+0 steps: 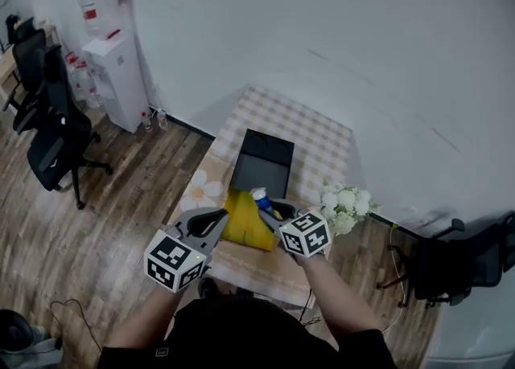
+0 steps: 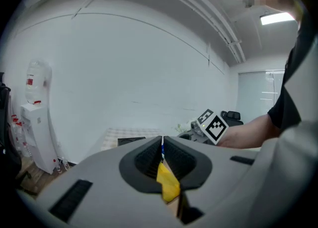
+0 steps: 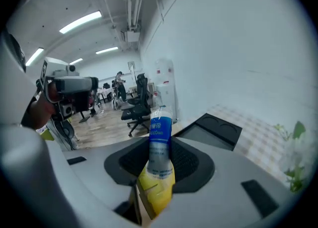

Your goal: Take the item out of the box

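Observation:
An open yellow box [image 1: 244, 224] stands near the front edge of the table. A clear bottle with a blue label [image 1: 261, 197] sticks up out of its top. My right gripper [image 1: 273, 210] is shut on the bottle; in the right gripper view the bottle [image 3: 159, 145] stands upright between the jaws, with the yellow box [image 3: 155, 192] around its lower part. My left gripper [image 1: 226, 216] is at the box's left side. In the left gripper view its jaws stand almost together, shut on a yellow flap of the box [image 2: 168, 185].
A black tray [image 1: 264, 162] lies behind the box on the checkered table [image 1: 318, 138]. White flowers [image 1: 344, 205] stand at the right edge. A water dispenser [image 1: 113, 66] and office chairs [image 1: 55, 146] are to the left, another chair [image 1: 451, 267] to the right.

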### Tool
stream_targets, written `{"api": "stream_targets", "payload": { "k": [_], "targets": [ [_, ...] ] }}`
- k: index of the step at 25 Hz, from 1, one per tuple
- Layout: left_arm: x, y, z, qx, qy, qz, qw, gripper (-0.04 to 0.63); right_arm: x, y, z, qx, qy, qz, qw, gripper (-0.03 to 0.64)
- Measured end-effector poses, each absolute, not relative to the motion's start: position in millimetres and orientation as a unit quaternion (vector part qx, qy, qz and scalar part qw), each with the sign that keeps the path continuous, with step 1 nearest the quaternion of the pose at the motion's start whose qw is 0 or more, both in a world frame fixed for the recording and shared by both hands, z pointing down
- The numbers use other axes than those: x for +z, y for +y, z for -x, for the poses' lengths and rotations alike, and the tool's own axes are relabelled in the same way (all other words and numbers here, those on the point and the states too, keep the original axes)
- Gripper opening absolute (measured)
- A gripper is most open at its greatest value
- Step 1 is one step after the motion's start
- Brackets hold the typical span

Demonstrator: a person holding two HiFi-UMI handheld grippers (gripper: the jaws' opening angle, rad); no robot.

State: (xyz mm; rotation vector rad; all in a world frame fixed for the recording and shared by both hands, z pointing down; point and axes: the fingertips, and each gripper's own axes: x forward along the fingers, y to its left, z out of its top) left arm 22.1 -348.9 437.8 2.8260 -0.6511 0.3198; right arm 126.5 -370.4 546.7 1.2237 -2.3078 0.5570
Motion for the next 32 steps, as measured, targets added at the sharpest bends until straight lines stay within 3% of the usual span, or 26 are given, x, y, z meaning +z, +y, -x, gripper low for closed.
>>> {"api": "stream_targets", "payload": {
  "k": [12, 25, 32],
  "targets": [
    [383, -357, -23, 0.082, -0.259, -0.960, 0.066, 0.021, 395, -325, -135, 0.100, -0.900, -0.423, 0.032, 0.140],
    [345, -383, -40, 0.095, -0.237, -0.967, 0.022, 0.021, 294, -324, -137, -0.012, -0.930, -0.366, -0.043, 0.138],
    [332, -397, -40, 0.067, -0.280, -0.958, -0.004, 0.021, 298, -344, -145, -0.054, -0.898, -0.433, -0.063, 0.137]
  ]
}}
